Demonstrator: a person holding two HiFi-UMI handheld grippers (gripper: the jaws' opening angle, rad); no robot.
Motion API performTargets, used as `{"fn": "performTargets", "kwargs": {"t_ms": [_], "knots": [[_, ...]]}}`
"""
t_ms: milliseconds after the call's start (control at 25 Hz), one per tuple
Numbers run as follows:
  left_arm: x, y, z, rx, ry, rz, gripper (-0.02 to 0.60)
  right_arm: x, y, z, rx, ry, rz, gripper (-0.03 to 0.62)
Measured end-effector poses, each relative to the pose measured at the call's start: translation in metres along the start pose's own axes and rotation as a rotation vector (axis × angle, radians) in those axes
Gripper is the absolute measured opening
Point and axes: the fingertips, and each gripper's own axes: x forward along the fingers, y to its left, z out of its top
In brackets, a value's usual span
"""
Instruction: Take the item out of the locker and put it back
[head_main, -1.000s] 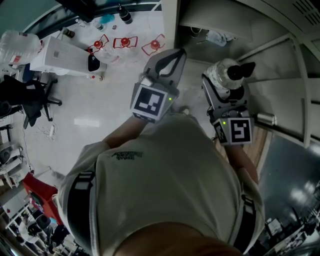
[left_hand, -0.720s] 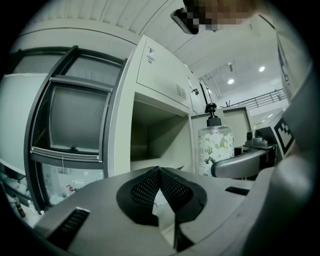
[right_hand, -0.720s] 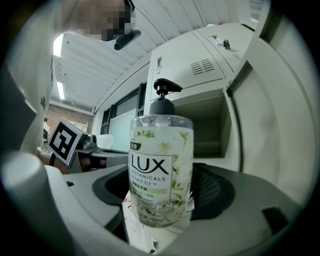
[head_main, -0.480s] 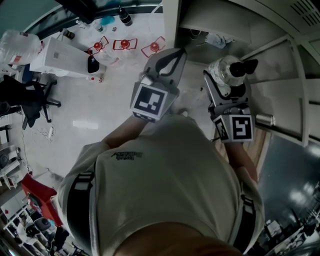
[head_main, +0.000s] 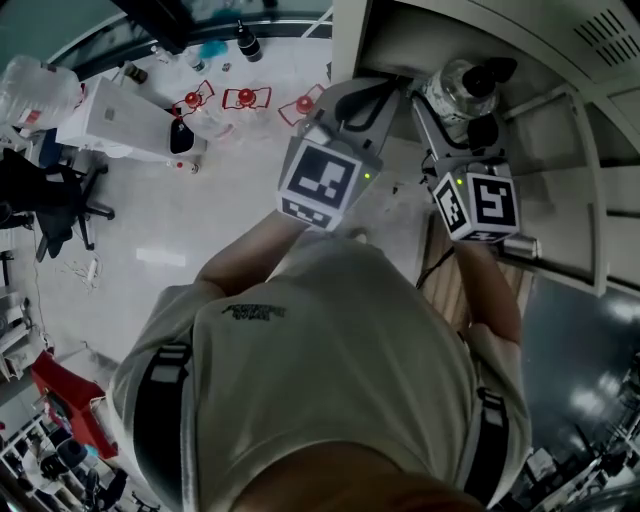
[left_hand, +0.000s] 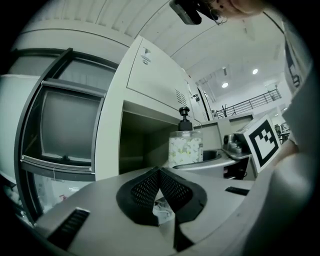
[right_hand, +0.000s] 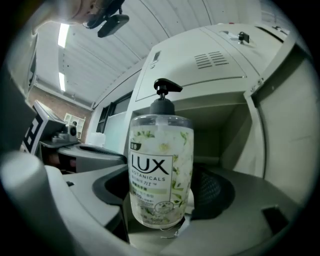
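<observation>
Jaws of the right gripper (right_hand: 162, 194) clamp the soap bottle (right_hand: 160, 162): keep it upright entering the locker (right_hand: 225, 132) at twelve o'clock; left gripper (left_hand: 159, 187) closed, empty.

Bottle (right_hand: 161, 172): clear, white-green leaf print, black lettering. Pump (right_hand: 163, 100): dark. Locker (right_hand: 215, 55): off-white. Cubes (head_main: 322, 185): black-and-white squares. Pads (left_hand: 145, 189): black dotted mesh. Shirt (head_main: 330, 360): pale beige.

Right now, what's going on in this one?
A person works with tongs in each hand. The right tongs grip a pump bottle of soap, upright, in front of an open locker compartment. The left tongs are shut with nothing in them, held alongside.
</observation>
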Motion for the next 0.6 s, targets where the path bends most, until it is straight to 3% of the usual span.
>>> {"fn": "performTargets", "kwargs": {"t_ms": [400, 600], "knots": [[0.012, 0.002, -0.002, -0.002, 0.014, -0.009, 0.012, 0.032, -0.019, -0.028, 0.061, 0.07, -0.03, 0.364], [0.017, 0.001, -0.001, -0.006, 0.013, -0.012, 0.012, 0.046, -0.032, -0.021, 0.08, 0.07, -0.04, 0.364]]}}
